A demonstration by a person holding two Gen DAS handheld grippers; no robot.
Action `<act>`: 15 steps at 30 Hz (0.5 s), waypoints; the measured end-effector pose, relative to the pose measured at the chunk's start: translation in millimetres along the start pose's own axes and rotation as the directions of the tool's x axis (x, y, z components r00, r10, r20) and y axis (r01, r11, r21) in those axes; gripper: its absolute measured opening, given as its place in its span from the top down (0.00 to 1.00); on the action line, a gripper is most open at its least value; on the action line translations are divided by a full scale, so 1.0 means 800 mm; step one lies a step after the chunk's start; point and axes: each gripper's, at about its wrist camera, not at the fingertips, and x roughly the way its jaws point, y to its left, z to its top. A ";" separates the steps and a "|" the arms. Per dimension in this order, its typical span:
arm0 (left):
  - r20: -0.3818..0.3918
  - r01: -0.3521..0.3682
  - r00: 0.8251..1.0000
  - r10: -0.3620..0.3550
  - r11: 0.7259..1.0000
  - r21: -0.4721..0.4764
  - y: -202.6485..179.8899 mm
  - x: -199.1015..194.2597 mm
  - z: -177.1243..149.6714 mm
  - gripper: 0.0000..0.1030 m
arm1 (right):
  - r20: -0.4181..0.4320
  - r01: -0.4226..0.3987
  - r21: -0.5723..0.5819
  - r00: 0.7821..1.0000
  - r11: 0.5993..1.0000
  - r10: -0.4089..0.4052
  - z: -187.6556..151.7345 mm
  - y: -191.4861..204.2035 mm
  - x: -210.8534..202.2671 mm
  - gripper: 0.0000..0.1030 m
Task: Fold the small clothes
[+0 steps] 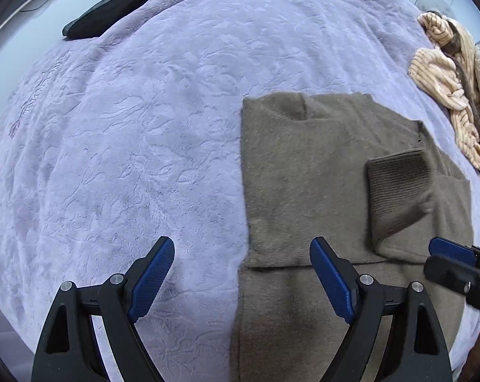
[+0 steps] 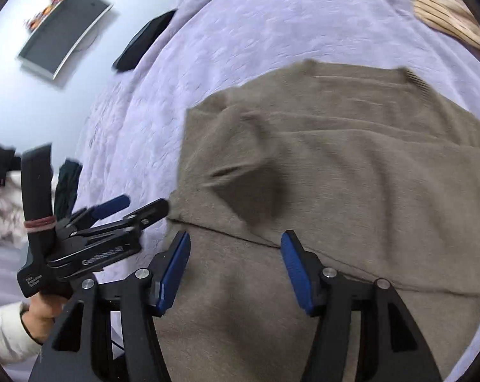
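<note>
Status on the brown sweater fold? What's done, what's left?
Done: the brown sweater lies flat on the lilac blanket, its ribbed cuff folded in across the body. In hand: nothing; the left gripper and right gripper are both open above it. Left: the body folds, plus the striped cream garment still crumpled at the far right.

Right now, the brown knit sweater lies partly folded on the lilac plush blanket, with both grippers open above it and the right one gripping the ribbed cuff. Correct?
Not quite. The right gripper grips nothing: in the right wrist view its fingers stand apart over the brown knit sweater, empty. The ribbed cuff lies free on the sweater. The lilac plush blanket and the open left gripper are as stated.
</note>
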 end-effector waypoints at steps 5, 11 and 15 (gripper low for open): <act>0.031 0.106 0.993 -0.110 0.987 0.122 -0.049 -0.026 -0.003 0.15 | 0.076 0.014 0.274 0.996 0.962 -0.036 -0.031 -0.090 -0.047 0.38; -0.024 0.244 0.969 -0.247 0.935 0.258 -0.133 -0.019 -0.010 0.15 | 0.105 0.020 0.476 0.991 0.879 -0.080 -0.077 -0.180 -0.098 0.38; -0.004 0.229 0.972 -0.236 0.937 0.264 -0.163 0.004 0.018 0.15 | 0.154 -0.059 0.617 0.987 0.784 -0.047 -0.098 -0.242 -0.109 0.38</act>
